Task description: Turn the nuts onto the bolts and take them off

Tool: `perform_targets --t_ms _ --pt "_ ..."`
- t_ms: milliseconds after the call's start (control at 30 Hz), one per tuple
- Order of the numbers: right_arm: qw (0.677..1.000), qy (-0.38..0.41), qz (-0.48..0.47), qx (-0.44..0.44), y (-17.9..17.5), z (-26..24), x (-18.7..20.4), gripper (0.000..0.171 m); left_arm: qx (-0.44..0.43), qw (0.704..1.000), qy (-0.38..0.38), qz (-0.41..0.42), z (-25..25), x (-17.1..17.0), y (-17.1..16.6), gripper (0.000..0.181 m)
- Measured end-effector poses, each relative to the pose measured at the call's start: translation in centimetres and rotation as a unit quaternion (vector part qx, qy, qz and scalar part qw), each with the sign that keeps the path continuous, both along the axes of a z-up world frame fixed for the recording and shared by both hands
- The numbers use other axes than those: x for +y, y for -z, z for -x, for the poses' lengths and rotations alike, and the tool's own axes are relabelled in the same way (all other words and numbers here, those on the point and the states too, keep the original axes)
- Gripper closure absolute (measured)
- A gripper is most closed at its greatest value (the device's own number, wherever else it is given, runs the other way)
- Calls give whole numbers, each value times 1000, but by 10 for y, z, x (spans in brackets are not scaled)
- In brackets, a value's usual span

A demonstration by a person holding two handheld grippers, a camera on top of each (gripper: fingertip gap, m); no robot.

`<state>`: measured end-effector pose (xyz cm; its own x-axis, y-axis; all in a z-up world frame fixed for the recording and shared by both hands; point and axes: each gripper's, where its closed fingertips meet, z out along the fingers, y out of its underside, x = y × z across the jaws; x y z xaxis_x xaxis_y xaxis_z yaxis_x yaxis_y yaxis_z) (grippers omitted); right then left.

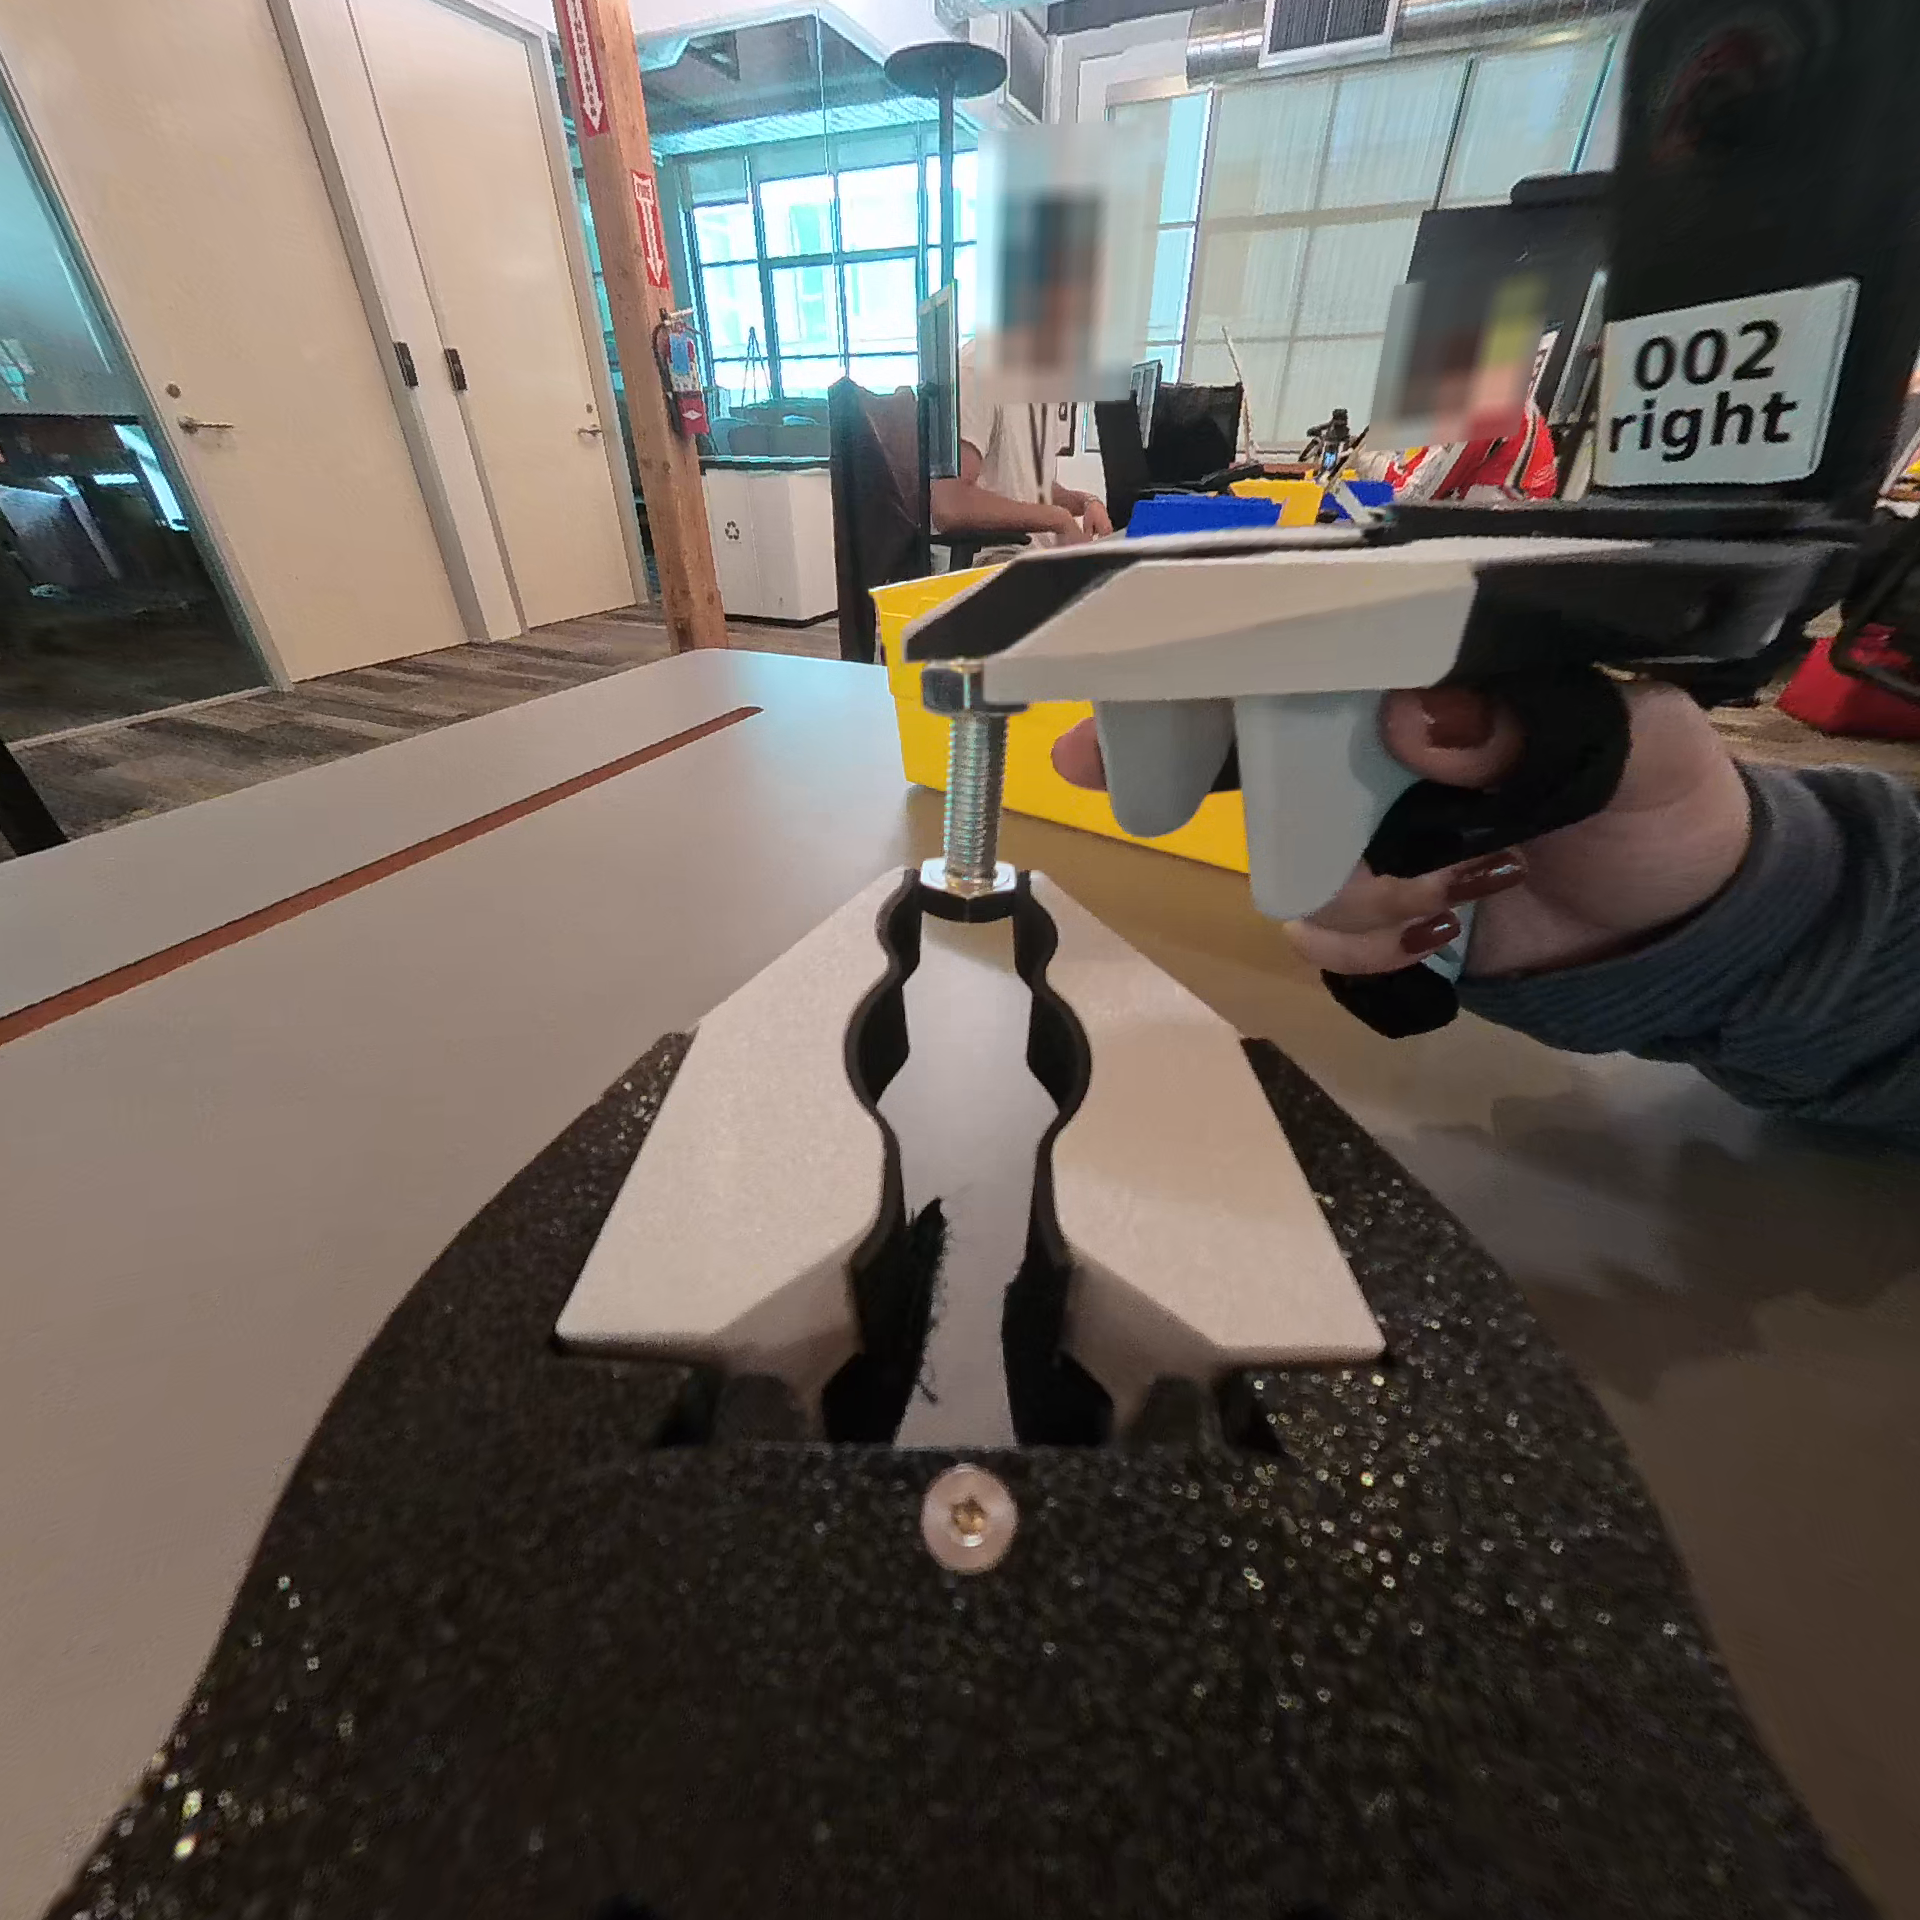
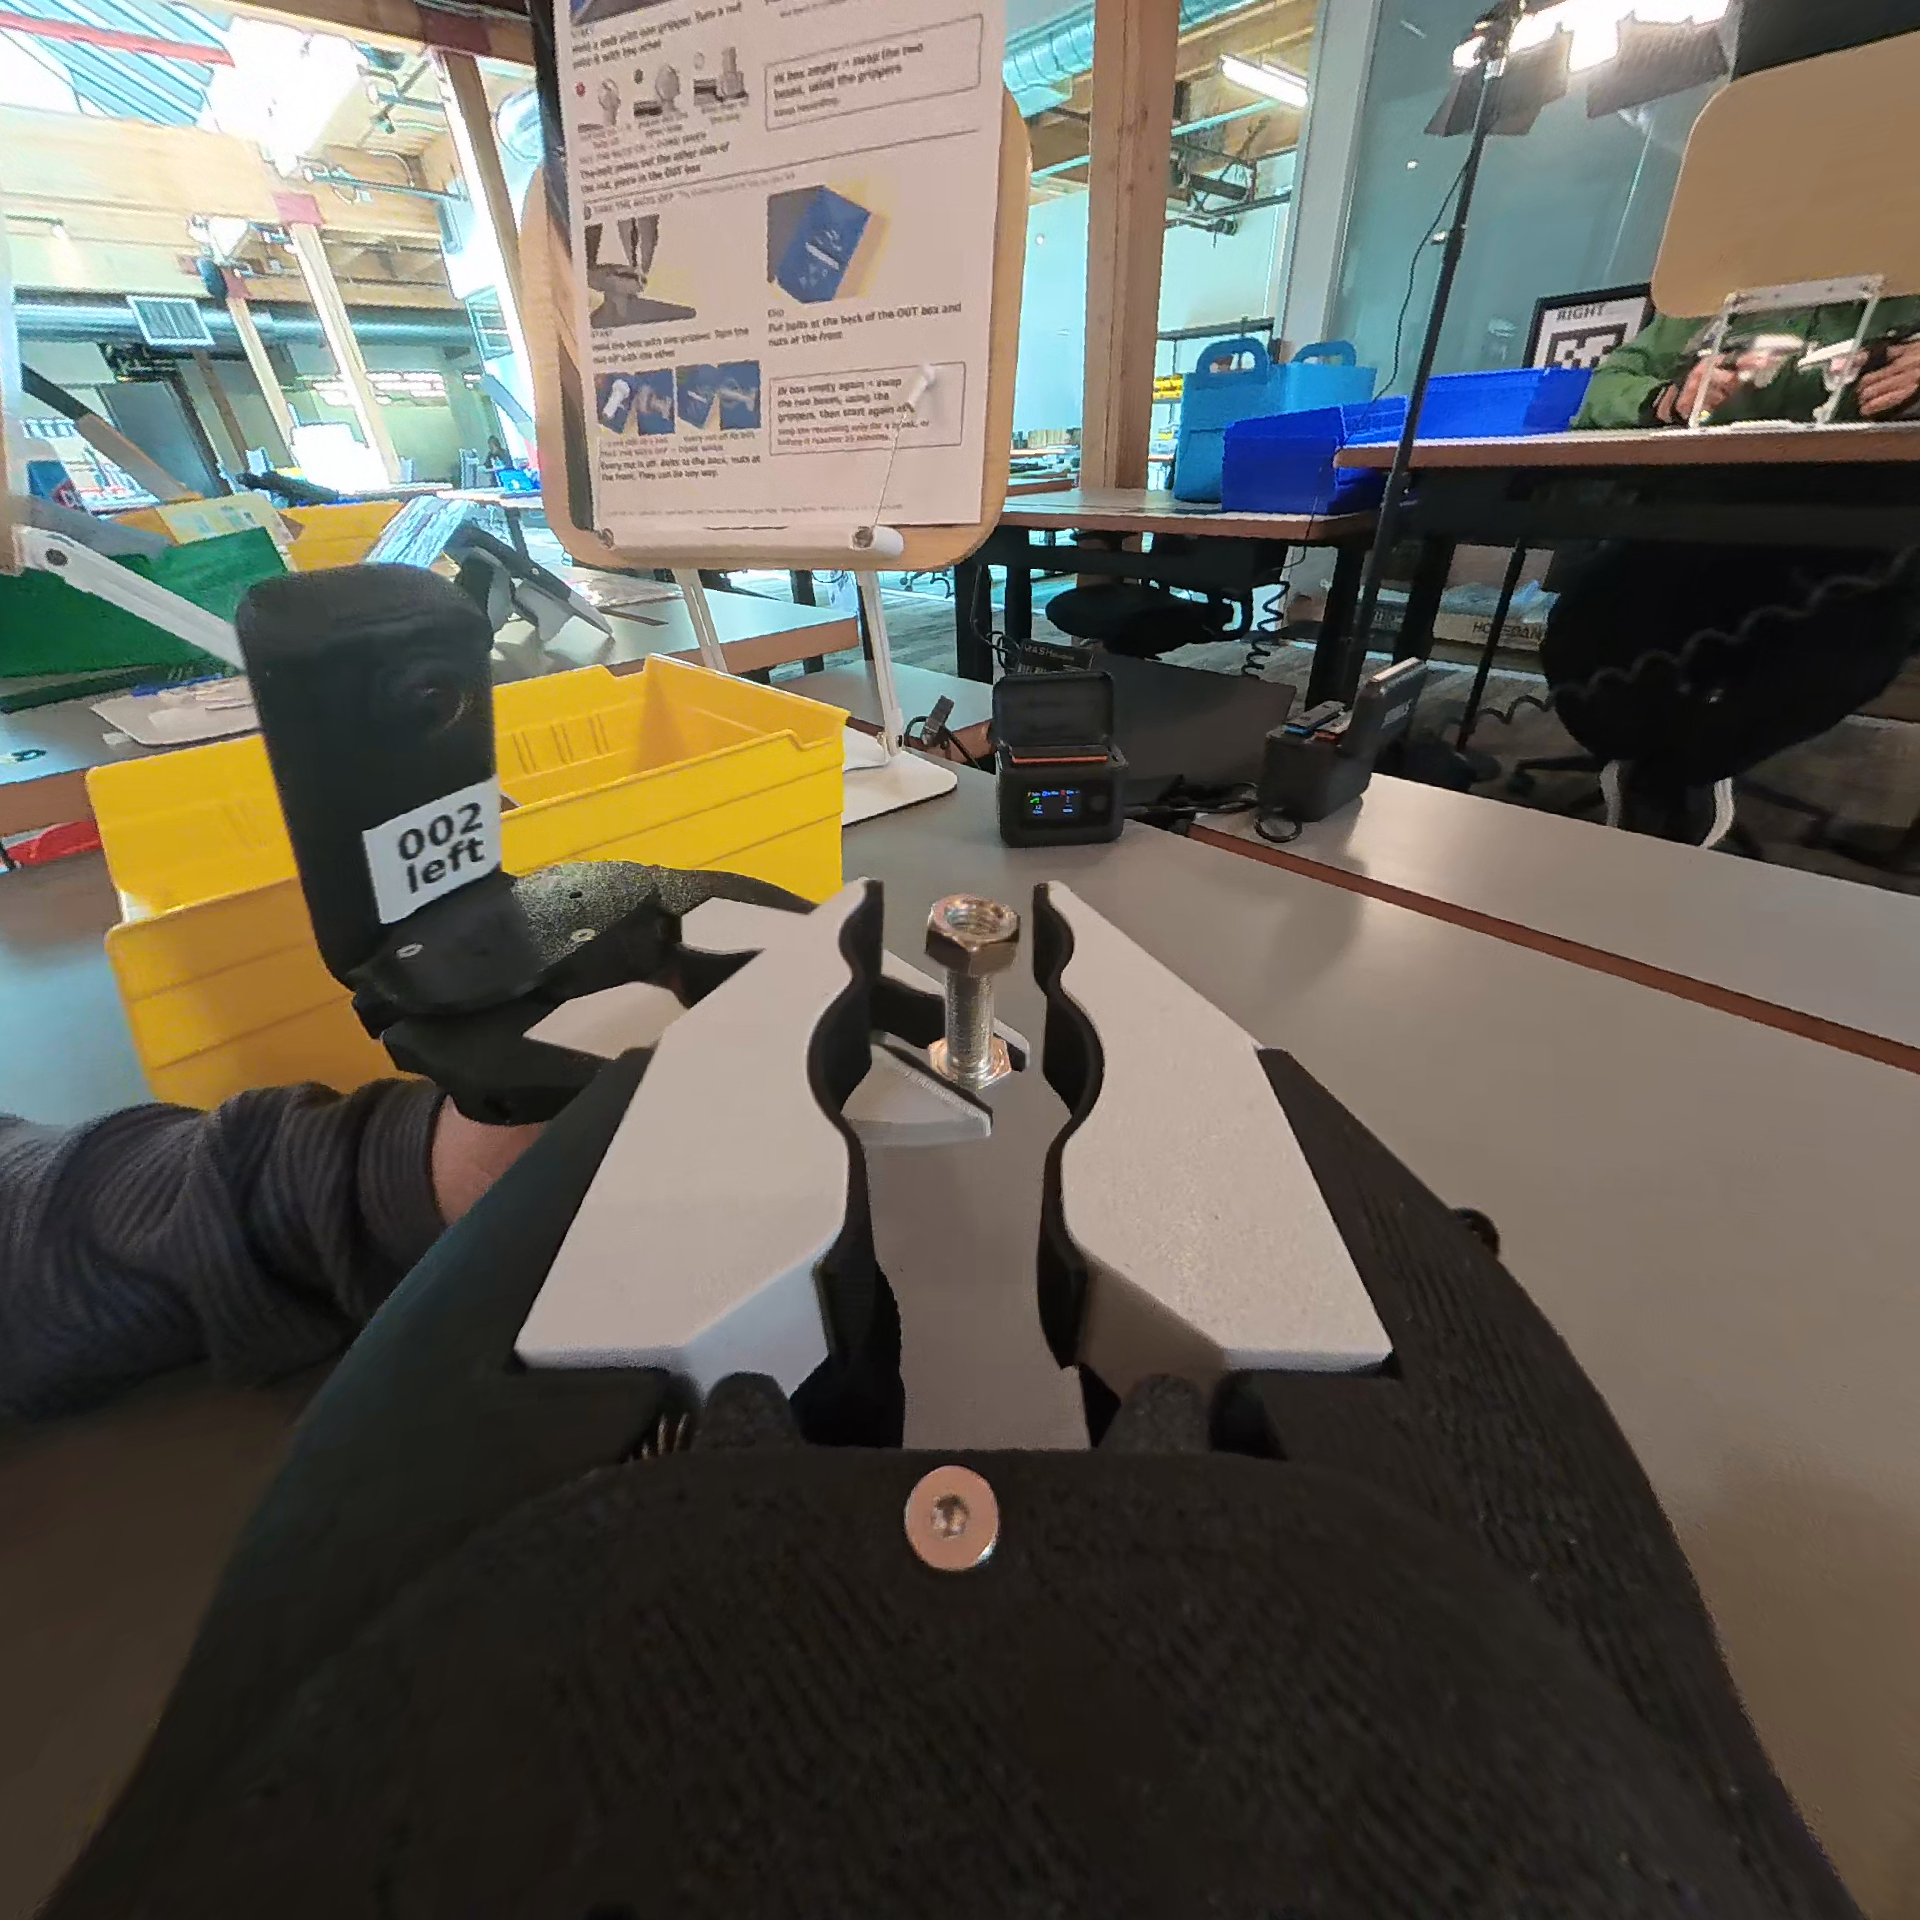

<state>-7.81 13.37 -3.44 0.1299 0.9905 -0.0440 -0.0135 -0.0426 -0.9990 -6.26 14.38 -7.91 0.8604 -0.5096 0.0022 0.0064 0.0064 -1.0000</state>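
Jaws of the left gripper [image 1: 971,906] pinched on the hexagonal head of a bolt [image 1: 975,779], right at the tips, at 12 o'clock from the camera. Holding it upright: long axis vertical, threads rising to a nut [image 1: 948,688] on the top end. Reaching in from 3 o'clock, level with the worktop [image 1: 364,1039], the right gripper [image 1: 935,657], carried by a hand [image 1: 1579,873]. Tips at the nut, but grip impossible to judge from this side. Beyond, at 1 o'clock, a yellow bin [image 1: 1049,774].

Right wrist view next. Jaws of the right gripper [image 2: 956,899] spread, one to each side of the nut [image 2: 971,928] at 12 o'clock, with a thin gap on either flank, so apparently not touching it. Directly beneath, the bolt [image 2: 966,1003], its head seated in the tips of the left gripper [image 2: 966,1075], which comes in from 9 o'clock. Same yellow bin [image 2: 665,769] behind at 10 o'clock.

Judging from this: nut only at the far end of the threads, so either barely started or nearly off; no telling which. Right side nearer the nut and already straddling it, left side serving as anchor. Next, probably, closing on the nut's flats and twisting about the vertical axis. Worth keeping that axis square to the right jaws, since a tilt could bind the threads.
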Motion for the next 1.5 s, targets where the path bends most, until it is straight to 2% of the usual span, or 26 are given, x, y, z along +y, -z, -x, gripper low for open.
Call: perform_targets --t_ms 33,367,533,733,967,1200,1400,1500 --pt "1000 -2 -4 -1 0 0 -1 142 -3 1000 1 0 0 0 0 166" --pt "999 -25 -33 -3 1 2 -9 133 -32 999 -11 3 11 1 -3 166" --pt "999 -24 -32 4 -1 2 -9 127 -14 1000 21 -5 -3 -4 -4 166" --pt "999 -32 -34 2 0 3 -13 124 -45 999 -24 -8 20 0 -9 166" --pt "998 -49 -20 15 -3 4 -18 116 1 999 40 -20 -13 -8 -7 166" --pt "998 -62 -22 8 0 6 -23 115 -54 998 -22 -18 23 -2 -13 166" --pt "998 -58 -25 26 -5 5 -23 111 -17 998 57 -19 -14 -11 -9 166" --pt "997 -71 -25 27 -5 6 -28 111 -15 999 44 -19 -12 -8 -9 166"
